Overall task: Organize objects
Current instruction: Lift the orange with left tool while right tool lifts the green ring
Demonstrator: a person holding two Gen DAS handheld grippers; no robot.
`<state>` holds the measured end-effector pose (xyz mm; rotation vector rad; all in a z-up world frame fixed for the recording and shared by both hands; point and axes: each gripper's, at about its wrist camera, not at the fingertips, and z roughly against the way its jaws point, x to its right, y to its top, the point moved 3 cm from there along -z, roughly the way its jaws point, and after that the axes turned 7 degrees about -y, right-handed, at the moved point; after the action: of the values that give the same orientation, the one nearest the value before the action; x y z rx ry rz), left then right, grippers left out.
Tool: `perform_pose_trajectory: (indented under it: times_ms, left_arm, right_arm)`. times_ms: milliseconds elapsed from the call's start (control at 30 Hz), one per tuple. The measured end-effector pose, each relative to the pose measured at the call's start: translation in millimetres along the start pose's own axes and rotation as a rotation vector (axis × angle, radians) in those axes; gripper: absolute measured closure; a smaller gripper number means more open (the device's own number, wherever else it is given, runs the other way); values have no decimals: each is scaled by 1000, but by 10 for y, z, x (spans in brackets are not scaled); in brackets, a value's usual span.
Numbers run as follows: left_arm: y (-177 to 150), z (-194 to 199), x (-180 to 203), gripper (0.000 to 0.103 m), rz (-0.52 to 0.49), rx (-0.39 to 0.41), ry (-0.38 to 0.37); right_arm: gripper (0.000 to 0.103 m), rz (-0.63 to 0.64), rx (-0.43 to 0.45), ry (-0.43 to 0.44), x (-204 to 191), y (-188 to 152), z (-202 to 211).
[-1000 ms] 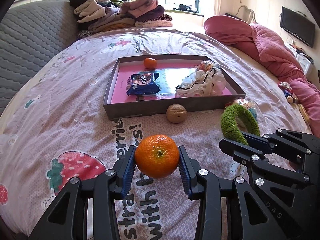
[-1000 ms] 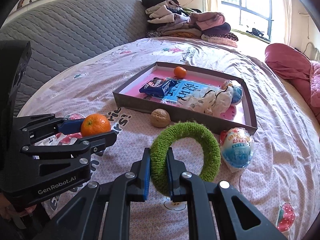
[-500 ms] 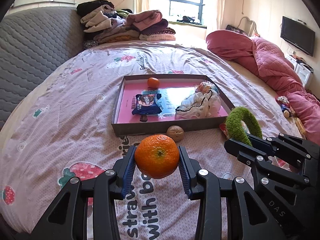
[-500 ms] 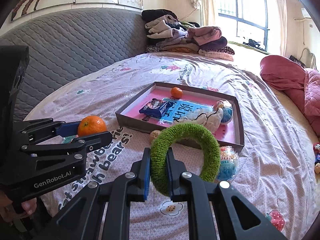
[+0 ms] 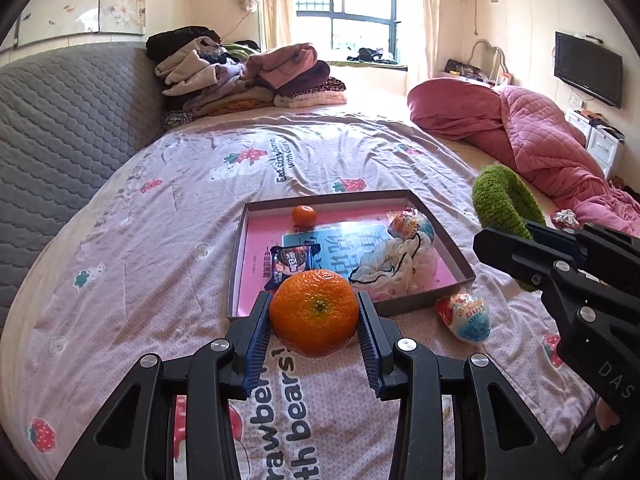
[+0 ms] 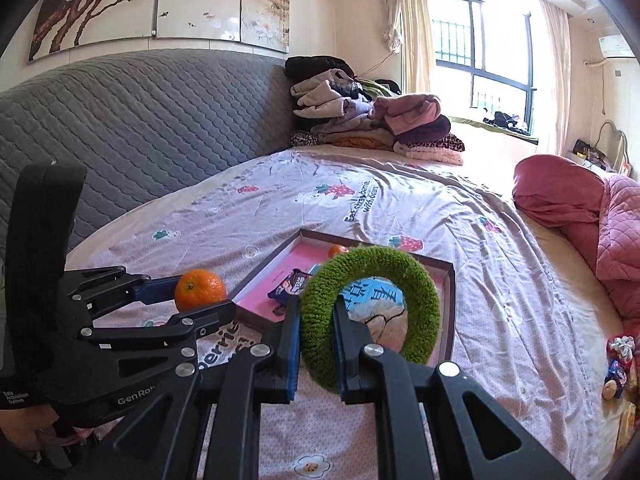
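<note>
My left gripper [image 5: 314, 338] is shut on an orange mandarin [image 5: 314, 312], held in the air in front of the near wall of the shallow grey tray [image 5: 240, 248]. My right gripper [image 6: 316, 344] is shut on a green fuzzy ring [image 6: 416, 292], also lifted. The ring also shows at the right of the left wrist view [image 5: 502, 200]. The tray holds a small mandarin [image 5: 304, 215], a dark snack packet [image 5: 292, 260], a blue booklet [image 5: 336, 240], white cloth [image 5: 394, 266] and a wrapped egg toy [image 5: 408, 222].
Another wrapped egg toy [image 5: 466, 314] lies on the bedsheet by the tray's near right corner. A heap of folded clothes [image 5: 244, 80] sits at the far end. A pink quilt [image 5: 532, 136] lies at the right. Small toys [image 6: 618, 360] lie at the bed's right edge.
Both grippers have risen and drawn back with their loads, so the tray looks smaller and lower. The walnut in front of the tray is now hidden behind the held mandarin.
</note>
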<state>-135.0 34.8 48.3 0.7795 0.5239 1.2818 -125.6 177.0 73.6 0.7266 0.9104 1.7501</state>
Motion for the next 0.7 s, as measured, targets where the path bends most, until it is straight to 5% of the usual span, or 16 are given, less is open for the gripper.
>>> perform_pose_trajectory:
  times_ms: [367, 700]
  left_arm:
    - [519, -327, -142, 61, -3, 15, 18]
    - [662, -930, -287, 61, 9, -37, 28]
  right_arm:
    - [89, 0, 31, -22, 302, 410, -276]
    - [89, -14, -27, -61, 636, 412, -741]
